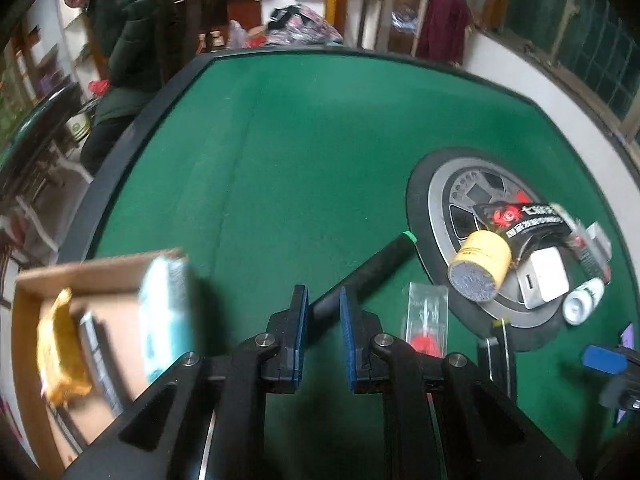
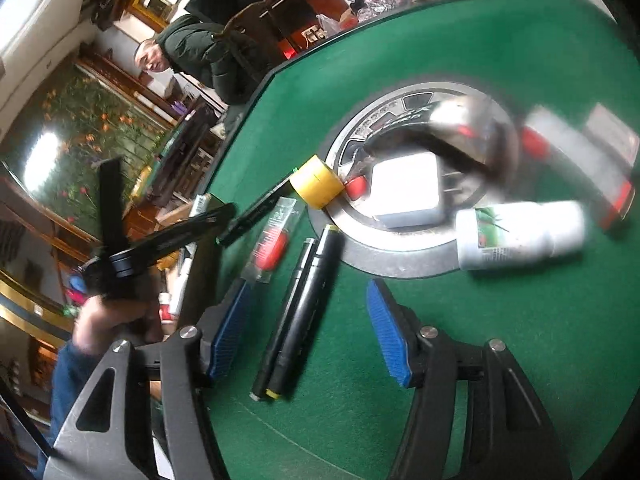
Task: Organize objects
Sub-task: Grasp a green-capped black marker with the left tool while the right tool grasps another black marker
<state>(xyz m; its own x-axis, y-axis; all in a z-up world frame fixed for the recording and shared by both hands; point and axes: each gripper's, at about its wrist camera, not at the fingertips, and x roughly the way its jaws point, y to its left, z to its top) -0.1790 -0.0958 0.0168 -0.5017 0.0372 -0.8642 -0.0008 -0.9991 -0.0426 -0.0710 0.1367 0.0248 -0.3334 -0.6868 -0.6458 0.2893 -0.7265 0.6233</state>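
Observation:
My left gripper (image 1: 324, 304) is shut on a black marker (image 1: 372, 270) with a green end, held above the green table (image 1: 300, 152). A cardboard box (image 1: 120, 312) at the lower left holds a yellow packet (image 1: 60, 348) and a light blue pack (image 1: 166, 312). My right gripper (image 2: 308, 332) is open above two black pens (image 2: 298, 312) lying on the table. A clear packet with a red item (image 2: 272, 246), a yellow roll (image 2: 316, 182), a white charger (image 2: 404, 192) and a white bottle (image 2: 520, 234) lie near the round centre panel (image 2: 400, 256).
A man in a dark coat (image 1: 120, 28) stands past the table's far left edge. A black snack bag (image 1: 520, 220) and a small box (image 1: 592, 248) lie on the round panel. Chairs and furniture stand behind the table.

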